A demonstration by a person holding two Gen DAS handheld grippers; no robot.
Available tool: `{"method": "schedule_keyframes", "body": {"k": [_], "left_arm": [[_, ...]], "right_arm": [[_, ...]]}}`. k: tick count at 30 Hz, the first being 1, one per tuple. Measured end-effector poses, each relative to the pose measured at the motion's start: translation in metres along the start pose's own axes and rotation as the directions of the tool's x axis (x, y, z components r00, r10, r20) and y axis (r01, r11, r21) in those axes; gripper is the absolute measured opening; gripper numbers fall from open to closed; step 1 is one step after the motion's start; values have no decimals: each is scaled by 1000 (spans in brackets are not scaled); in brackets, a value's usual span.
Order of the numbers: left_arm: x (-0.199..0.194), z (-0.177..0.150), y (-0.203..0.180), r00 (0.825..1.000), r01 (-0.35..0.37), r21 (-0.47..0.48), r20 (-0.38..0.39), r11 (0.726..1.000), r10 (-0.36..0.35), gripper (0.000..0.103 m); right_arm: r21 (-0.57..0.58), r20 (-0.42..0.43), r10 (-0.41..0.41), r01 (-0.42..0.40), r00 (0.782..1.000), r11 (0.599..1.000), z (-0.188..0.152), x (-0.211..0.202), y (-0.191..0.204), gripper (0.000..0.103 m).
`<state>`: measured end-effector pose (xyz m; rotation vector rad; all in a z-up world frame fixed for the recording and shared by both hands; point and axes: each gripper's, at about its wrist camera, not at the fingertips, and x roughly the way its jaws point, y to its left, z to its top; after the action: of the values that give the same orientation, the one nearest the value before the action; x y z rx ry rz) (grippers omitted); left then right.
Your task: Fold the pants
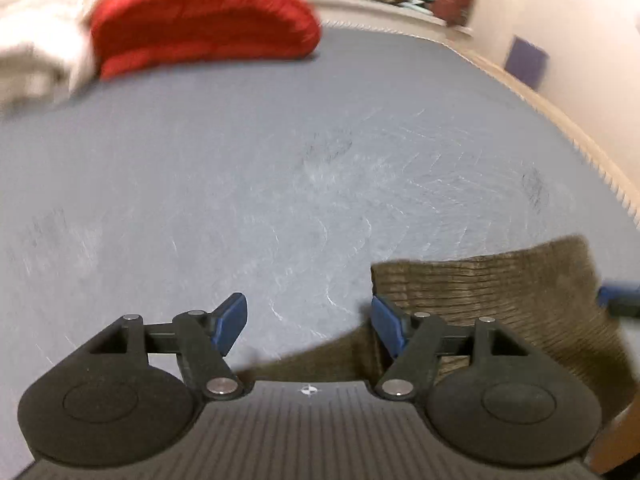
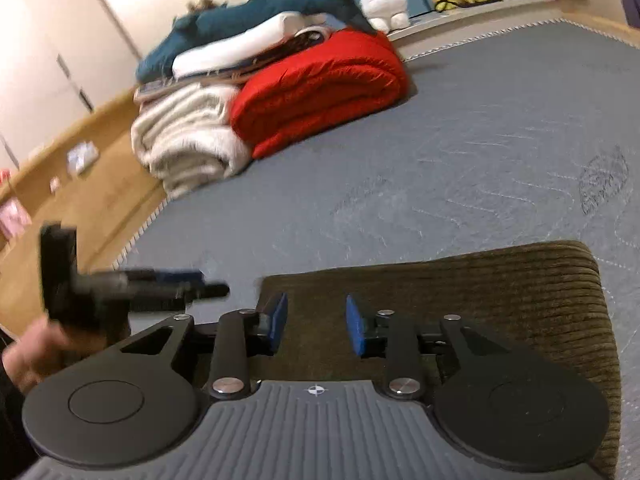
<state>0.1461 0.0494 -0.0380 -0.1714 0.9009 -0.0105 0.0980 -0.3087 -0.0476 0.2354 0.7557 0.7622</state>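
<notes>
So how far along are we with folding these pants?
Done: the brown corduroy pants lie on the grey mattress as a compact, flat bundle with a neat folded edge. In hand: nothing; the left gripper and right gripper are both open, the right over the fabric. Left: perhaps a final fold or smoothing; the near part is hidden.

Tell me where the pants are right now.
The pants lie on the grey mattress at its near edge, directly under the right gripper; in the left wrist view they sit lower right, beside the left gripper.
</notes>
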Motion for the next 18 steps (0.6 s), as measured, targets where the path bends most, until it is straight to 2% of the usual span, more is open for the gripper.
{"method": "schedule_keyframes", "body": {"k": [3,6,7,10,13,16,18], "left_arm": [[4,-6,7,992,117,-78,-44,990,-120,73],[7,-15,1,977,190,-84,-82,978,-197,74],[8,-17,-3,976,192,-73,-87,979,-198,74],[6,-21,-6,978,186,-39,-87,982,-189,75],[12,-19,-13,978,187,-34,-83,982,-189,76],[10,-18,-12,982,173,-35,-76,984,-175,76],[7,-16,-9,982,173,-34,-73,984,-175,76]], "right_arm": [[-133,-32,-4,0,999,991,-9,4,20,36],[-313,-89,19,-46,996,949,-29,11,49,37],[-366,-110,24,-63,994,929,-36,13,59,37],[-543,-172,40,-128,984,830,-67,22,91,37],[-633,-230,44,-183,972,753,-90,29,112,37],[-725,-250,-36,-163,968,669,-111,43,122,37],[-756,-266,-79,-157,961,636,-120,52,122,37]]}}
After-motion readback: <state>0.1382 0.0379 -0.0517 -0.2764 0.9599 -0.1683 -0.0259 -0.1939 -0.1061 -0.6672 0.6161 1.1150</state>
